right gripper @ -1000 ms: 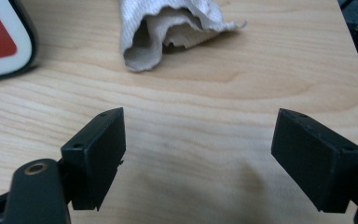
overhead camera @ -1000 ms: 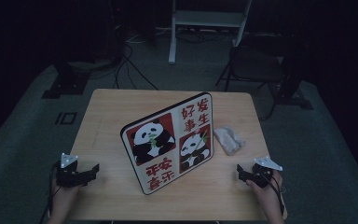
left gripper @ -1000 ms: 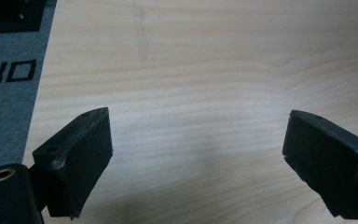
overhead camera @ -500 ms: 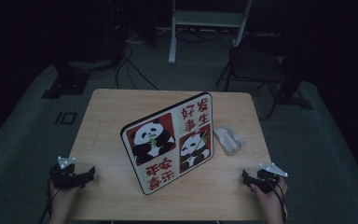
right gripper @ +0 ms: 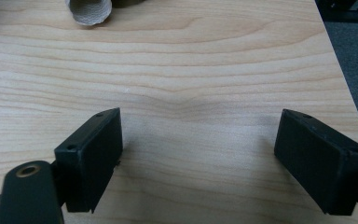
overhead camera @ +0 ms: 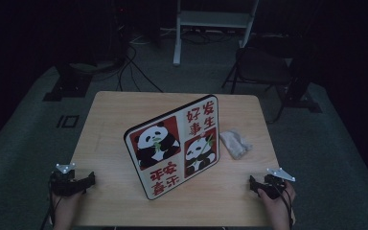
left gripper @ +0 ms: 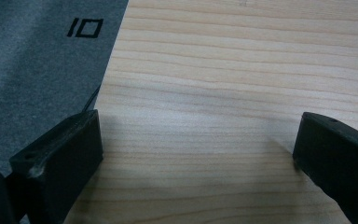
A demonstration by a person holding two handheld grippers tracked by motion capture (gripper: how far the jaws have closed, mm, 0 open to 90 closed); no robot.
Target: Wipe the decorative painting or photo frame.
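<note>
A panda picture board (overhead camera: 175, 146) with red panels and Chinese characters stands tilted in the middle of the wooden table (overhead camera: 124, 110). A crumpled pale cloth (overhead camera: 235, 143) lies just right of it, and its edge shows at the top of the right gripper view (right gripper: 88, 11). My left gripper (overhead camera: 88, 181) rests near the table's front left corner, open, with bare wood between its jaws (left gripper: 198, 154). My right gripper (overhead camera: 253, 184) sits near the front right corner, open too, over bare wood (right gripper: 200, 149).
Grey carpet (overhead camera: 24, 143) surrounds the table, with a "10" floor mark (overhead camera: 68, 120) to the left (left gripper: 85, 28). A dark chair (overhead camera: 263, 67), a white stand (overhead camera: 211, 19) and cables (overhead camera: 129, 57) lie beyond the far edge.
Both grippers have drawn back toward the table's front edge and lowered. The board and the cloth have not moved.
</note>
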